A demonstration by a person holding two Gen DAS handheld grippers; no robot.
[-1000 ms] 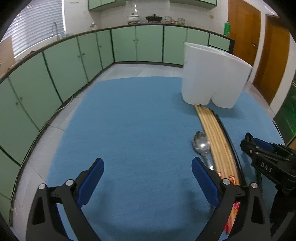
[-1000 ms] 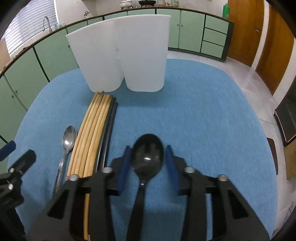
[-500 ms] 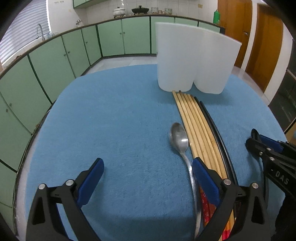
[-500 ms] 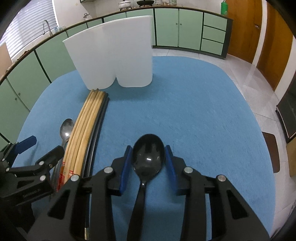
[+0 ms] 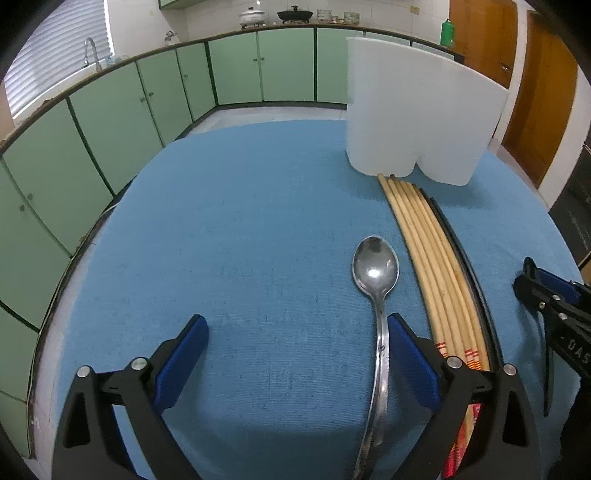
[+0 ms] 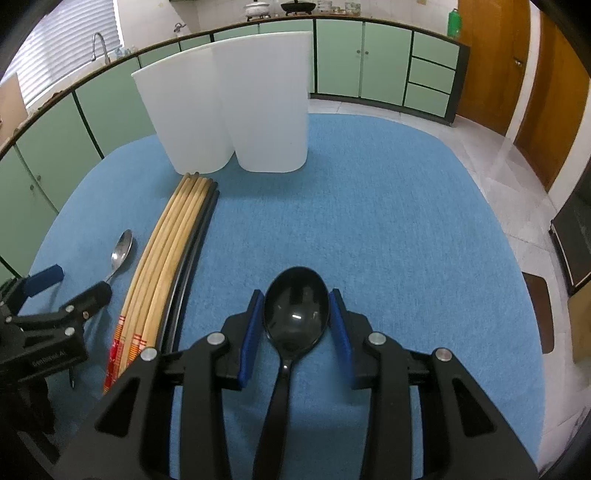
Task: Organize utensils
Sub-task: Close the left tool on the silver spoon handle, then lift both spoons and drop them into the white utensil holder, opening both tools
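While two spoons show, six chopsticks [image 5: 430,258]

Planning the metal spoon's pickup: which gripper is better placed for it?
Left. The left gripper is open with the metal spoon lying between its fingers; the right gripper already brackets the black spoon.

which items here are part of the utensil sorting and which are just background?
In play:
- metal spoon
- black spoon
- wooden chopsticks
- black chopsticks
- white holder

Background:
- pots on the counter
- green bottle
- faucet
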